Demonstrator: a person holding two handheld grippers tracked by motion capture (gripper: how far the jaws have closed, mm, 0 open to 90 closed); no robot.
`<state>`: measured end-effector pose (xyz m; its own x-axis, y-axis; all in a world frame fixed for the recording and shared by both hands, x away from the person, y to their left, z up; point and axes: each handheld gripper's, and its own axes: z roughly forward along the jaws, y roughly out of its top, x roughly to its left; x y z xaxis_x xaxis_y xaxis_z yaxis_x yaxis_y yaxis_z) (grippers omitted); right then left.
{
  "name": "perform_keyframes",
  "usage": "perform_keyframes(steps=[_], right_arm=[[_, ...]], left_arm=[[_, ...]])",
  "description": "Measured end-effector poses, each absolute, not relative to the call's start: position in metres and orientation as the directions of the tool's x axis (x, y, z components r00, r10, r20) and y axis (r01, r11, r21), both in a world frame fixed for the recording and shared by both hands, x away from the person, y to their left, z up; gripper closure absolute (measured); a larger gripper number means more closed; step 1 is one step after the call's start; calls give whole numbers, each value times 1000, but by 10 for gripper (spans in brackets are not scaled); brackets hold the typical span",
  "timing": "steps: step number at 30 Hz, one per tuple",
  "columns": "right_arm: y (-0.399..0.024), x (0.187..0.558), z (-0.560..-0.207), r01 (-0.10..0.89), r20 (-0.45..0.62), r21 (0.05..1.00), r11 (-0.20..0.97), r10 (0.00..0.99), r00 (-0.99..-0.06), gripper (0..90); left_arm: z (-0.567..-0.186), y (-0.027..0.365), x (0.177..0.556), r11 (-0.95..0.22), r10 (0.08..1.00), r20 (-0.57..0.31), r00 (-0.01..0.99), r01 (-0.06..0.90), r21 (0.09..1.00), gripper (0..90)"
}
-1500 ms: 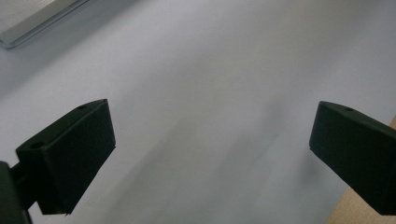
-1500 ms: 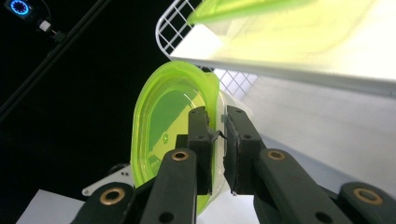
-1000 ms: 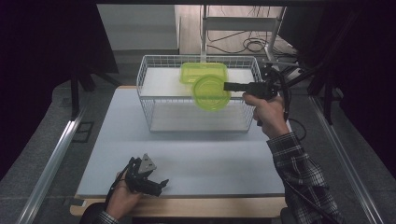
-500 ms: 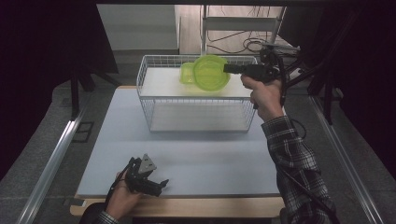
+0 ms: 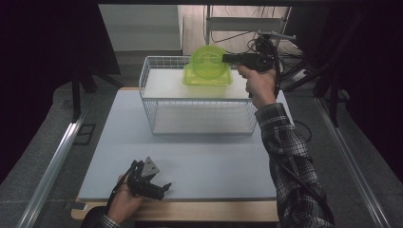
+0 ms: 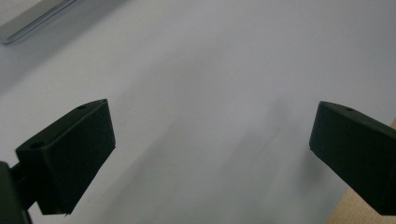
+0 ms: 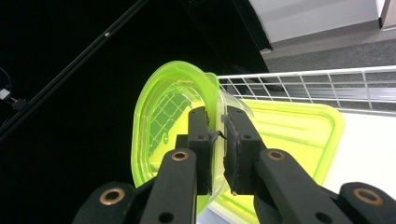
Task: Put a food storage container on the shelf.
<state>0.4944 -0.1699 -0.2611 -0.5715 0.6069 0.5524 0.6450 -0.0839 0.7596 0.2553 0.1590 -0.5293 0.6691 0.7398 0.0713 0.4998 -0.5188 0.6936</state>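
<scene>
At the near left edge: left tool [image 5: 164, 186] lies low on the pale surface [image 5: 214, 161], held in the person's left hand [image 5: 124, 205]
Left tool state: its 2 black jaws stand wide apart in the left gripper view [image 6: 210, 154], with only bare surface between them
Centre back: white wire basket [image 5: 157, 102] stands on the far half of the surface, open at the top
Inside the basket: a flat yellow-green tray [image 5: 199, 78] rests against the far wall
Round lid: a see-through yellow-green round lid [image 5: 207, 61] stands on edge, upright above the basket's far rim and in front of the tray
Right tool: right tool [image 5: 227, 59] points level toward the left, gripped by the right hand [image 5: 259, 85] in a checked sleeve [image 5: 290, 156]
Right tool state: jaws nearly closed, clamped on the lid's rim, 1 pad on each face, as seen in the right gripper view [image 7: 218, 140]
Lid against tray there: lid [image 7: 173, 126] left of the jaws, tray [image 7: 299, 135] right and behind
</scene>
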Motion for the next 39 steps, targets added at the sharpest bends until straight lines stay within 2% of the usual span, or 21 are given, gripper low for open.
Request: perform_keyframes(steps=[9,15,19,21,22,29,39], right_arm=[[-165,503,-265,657,549,749,-87,638,-540,795],[-157,504,-264,632,470,773,-57,720,-510,680],[-154,507,-266,640,472,767,-58,726,-500,663],[-154,508,-267,629,450,776,-45,738,-503,588],[-154,508,-267,629,450,776,-45,738,-503,588],[-162,497,-264,598,421,802,-11,720,-552,399],[-175,458,-280,542,316,832,121,700,-641,237]], left_arm=[[-530,159,256,-522,740,74,669,501,691,0],[-530,159,255,-526,737,74,672,502,687,0],[-530,159,255,-528,737,77,672,500,686,0],[-530,159,255,-527,737,75,671,502,686,0],[-530,159,255,-527,737,74,671,503,685,0],[-530,159,255,-528,738,75,671,504,684,0],[-529,159,255,-531,737,82,671,499,685,0]])
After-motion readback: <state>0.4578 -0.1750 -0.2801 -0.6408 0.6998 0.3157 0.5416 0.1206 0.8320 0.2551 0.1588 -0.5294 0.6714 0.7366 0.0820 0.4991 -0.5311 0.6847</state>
